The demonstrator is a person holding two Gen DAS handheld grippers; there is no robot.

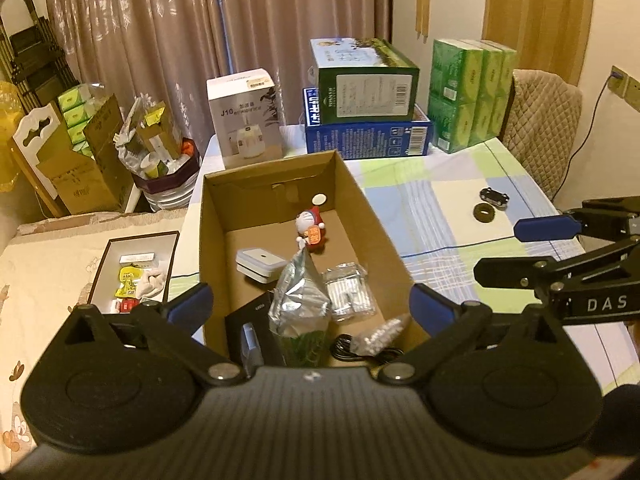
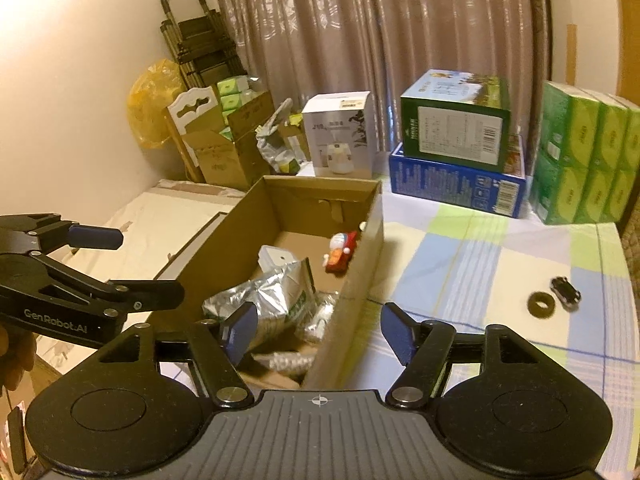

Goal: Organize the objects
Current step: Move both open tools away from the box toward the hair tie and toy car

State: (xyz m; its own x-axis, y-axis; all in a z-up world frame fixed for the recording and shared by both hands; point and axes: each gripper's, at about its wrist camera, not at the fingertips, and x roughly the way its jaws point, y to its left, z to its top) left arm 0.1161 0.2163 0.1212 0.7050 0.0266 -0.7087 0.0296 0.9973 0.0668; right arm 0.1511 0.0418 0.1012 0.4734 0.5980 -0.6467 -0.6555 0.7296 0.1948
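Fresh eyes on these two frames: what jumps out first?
The open cardboard box mid-table, holding a crumpled silver foil bag and a red-and-blue toy figure. At the back, a green carton stacked on a blue one. Right of the box, a dark ring and small black toy car lie loose on the checked tablecloth.

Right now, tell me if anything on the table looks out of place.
Two small things lie loose on the checked tablecloth, outside the cardboard box: a dark ring and a small black toy car. The other small items are already in the box.
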